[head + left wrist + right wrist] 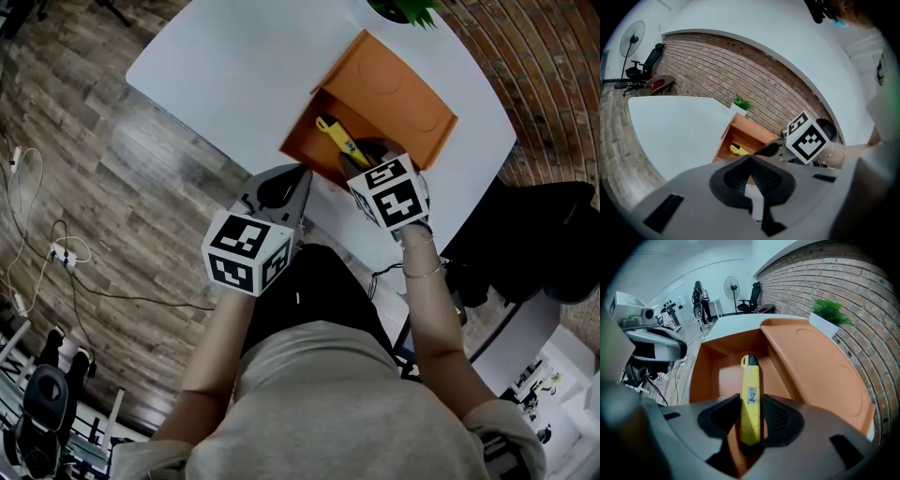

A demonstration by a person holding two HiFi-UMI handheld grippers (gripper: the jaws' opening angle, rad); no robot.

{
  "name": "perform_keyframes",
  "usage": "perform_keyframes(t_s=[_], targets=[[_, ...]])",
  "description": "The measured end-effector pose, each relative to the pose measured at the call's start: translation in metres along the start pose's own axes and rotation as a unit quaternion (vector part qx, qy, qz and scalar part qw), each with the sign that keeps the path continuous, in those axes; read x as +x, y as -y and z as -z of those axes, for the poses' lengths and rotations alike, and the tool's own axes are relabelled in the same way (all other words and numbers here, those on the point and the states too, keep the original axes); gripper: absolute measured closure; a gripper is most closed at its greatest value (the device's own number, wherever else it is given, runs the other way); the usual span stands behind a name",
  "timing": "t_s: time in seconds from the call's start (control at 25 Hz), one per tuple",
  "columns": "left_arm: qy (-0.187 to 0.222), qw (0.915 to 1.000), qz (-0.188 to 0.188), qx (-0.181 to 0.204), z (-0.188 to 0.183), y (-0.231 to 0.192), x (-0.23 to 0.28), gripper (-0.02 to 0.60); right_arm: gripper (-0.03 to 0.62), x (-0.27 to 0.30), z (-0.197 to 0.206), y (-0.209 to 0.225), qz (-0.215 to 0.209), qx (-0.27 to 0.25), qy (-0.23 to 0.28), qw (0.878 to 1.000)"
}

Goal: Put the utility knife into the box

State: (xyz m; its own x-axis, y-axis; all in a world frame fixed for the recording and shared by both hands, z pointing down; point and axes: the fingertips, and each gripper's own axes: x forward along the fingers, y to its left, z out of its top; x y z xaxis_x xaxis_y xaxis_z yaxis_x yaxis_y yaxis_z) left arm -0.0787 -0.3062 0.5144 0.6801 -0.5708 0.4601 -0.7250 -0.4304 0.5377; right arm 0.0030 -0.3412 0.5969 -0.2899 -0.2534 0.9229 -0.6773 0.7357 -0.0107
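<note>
The yellow utility knife [751, 399] lies lengthwise between the jaws of my right gripper [751, 420], its black tip pointing into the orange box [701, 376]. A slim gap shows between the left pad and the knife, so the jaws stand open around it. From the head view, the knife [339, 141] sits inside the box [309, 141], with the right gripper [367, 155] at the box's near edge. My left gripper [292, 183] hovers just left of the box, shut and empty. In the left gripper view its pads [750, 159] meet, and the knife [737, 150] shows in the box [740, 136].
The box's hinged lid [811, 362] lies open to the right. A small potted plant [405, 9] stands behind the box on the white table [244, 66]. A brick wall runs behind the table; wooden floor with cables lies to the left.
</note>
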Motion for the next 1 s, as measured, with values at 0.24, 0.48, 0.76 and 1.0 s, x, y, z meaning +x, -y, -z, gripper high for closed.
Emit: perform_keyframes(t_s=[0.24,0.48,0.76,1.0], targets=[[0.001,1.0000,0.004,0.007,-0.004,0.005,-0.003,0.575,0.410,-0.009,0.001,-0.008,-0.010,0.009,0.026,1.000],[0.005,0.9986,0.006,0.053,-0.022,0.015,-0.015,0.575,0.395,-0.036,-0.028,-0.018,-0.012,-0.003,0.098,0.995],[0.013,0.9956,0.004,0.093,-0.045,0.031,-0.026,0.575,0.393,-0.093,-0.049,-0.023,-0.053,0.078,0.212,0.973],[0.025,0.9941,0.011,0.105,-0.068,0.048,-0.035,0.575,0.419,-0.161,-0.067,-0.013,-0.046,0.127,0.317,0.939]])
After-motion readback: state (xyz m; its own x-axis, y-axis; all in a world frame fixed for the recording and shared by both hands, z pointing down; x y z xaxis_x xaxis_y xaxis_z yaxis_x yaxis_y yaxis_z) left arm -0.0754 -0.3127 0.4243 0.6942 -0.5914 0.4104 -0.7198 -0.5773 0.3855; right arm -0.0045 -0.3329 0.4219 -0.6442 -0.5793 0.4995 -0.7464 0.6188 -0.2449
